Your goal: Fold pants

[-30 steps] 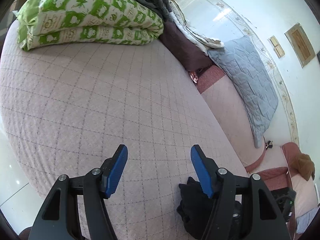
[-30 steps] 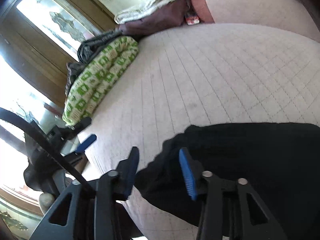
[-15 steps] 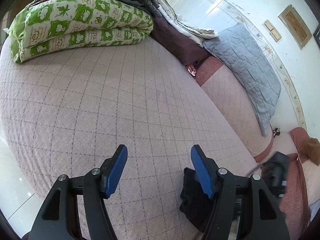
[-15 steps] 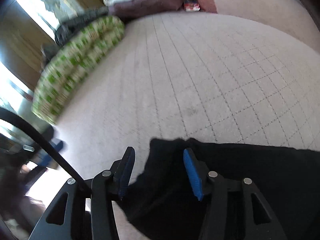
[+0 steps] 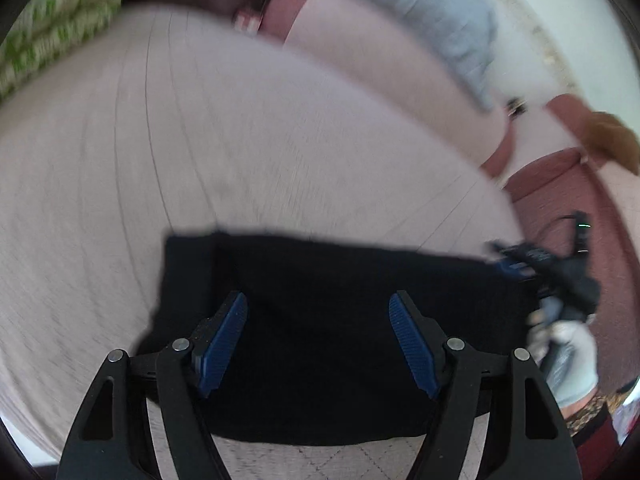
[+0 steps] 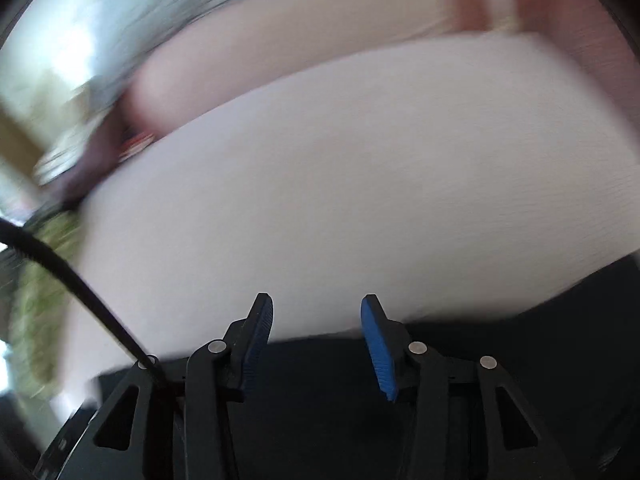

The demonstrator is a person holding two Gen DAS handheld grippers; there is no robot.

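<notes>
Black pants (image 5: 328, 280) lie as a flat dark block on the pale pink quilted bed (image 5: 240, 140). My left gripper (image 5: 318, 340) is open and empty, hovering over the pants with its blue pads spread wide. In the left wrist view my right gripper (image 5: 516, 266) shows at the pants' right edge, held by a gloved hand (image 5: 568, 356). In the right wrist view the right gripper (image 6: 316, 336) is open and empty above the far edge of the pants (image 6: 320, 420). Both views are blurred by motion.
A green and white folded quilt (image 5: 52, 28) lies at the far left of the bed. A grey pillow (image 5: 436, 20) and a dark red blanket lie at the head. A reddish sofa (image 5: 572, 200) stands to the right of the bed.
Both grippers have swung fast. The left view now looks right over the pants, which were at its lower right before. The right gripper has turned right along the pants' edge. Both stay open.
</notes>
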